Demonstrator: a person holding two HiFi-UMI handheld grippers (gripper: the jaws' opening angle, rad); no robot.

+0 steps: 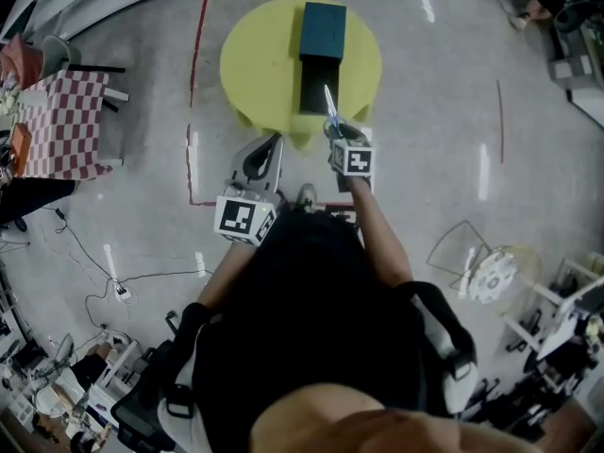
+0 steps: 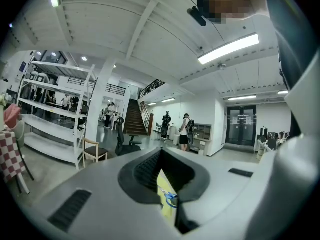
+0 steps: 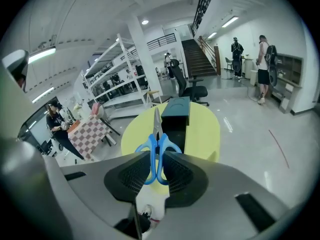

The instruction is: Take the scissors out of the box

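My right gripper (image 1: pixel 336 132) (image 3: pixel 156 173) is shut on the blue handles of the scissors (image 1: pixel 330 109) (image 3: pixel 156 151). Their steel blades point away from me toward the box, above the near edge of the round yellow table (image 1: pixel 253 57) (image 3: pixel 205 134). The dark teal box (image 1: pixel 323 28) (image 3: pixel 178 109) stands on that table with its black drawer (image 1: pixel 318 85) pulled out toward me. My left gripper (image 1: pixel 273 145) (image 2: pixel 168 204) hangs left of the right one, just off the table's front edge. Its jaws stand a narrow gap apart with nothing between them. Through that gap show the table and the scissors (image 2: pixel 171 199).
A red-and-white checked table (image 1: pixel 61 121) (image 3: pixel 90 129) stands to the left with chairs beside it. Red tape lines (image 1: pixel 196 55) mark the grey floor. White shelving (image 2: pixel 55 114) and a staircase (image 2: pixel 134 119) lie farther off, with people standing near it. Cables (image 1: pixel 113 281) trail on the floor behind me.
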